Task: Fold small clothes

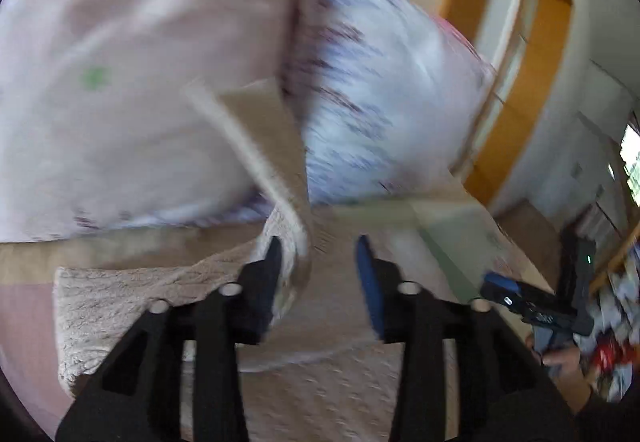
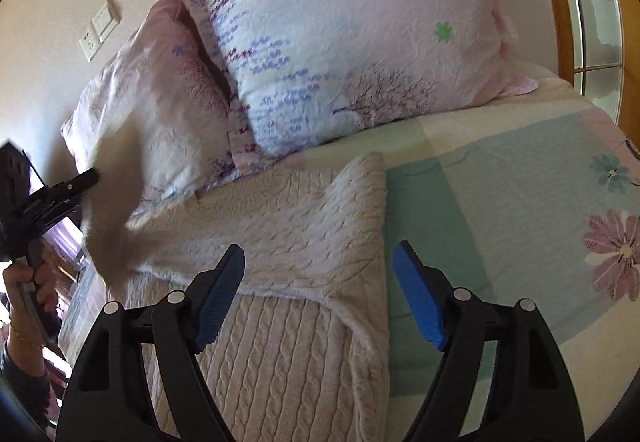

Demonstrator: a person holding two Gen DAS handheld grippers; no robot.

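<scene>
Knitted cream garment (image 2: 280, 226) spread on the bed (image 2: 500, 210), centre and lower centre of the right wrist view, right edge already turned over onto the body. A blurred part of it lifted at left of that view, beside the left gripper (image 2: 86, 180); in the left wrist view a fabric strip rising between the jaws from lower centre toward the pillows. Left gripper (image 1: 320, 254) jaws apart at the tips, cloth draped against the left finger (image 1: 270, 270); whether anything is truly pinched cannot be told through the motion blur. Right gripper (image 2: 320, 274) jaws spread wide, holding nothing, poised above the folded edge.

Step in hand, as judged: carrying the left part of the garment across the body. For a clean fold: lift just high enough to clear the knit, lay edge parallel to the turned right side, steady the body with the free gripper, smooth afterwards.

Two floral pillows (image 2: 360, 42) at upper centre. Wall socket plates (image 2: 98, 30) at upper left. No brand, label or legible writing.
</scene>
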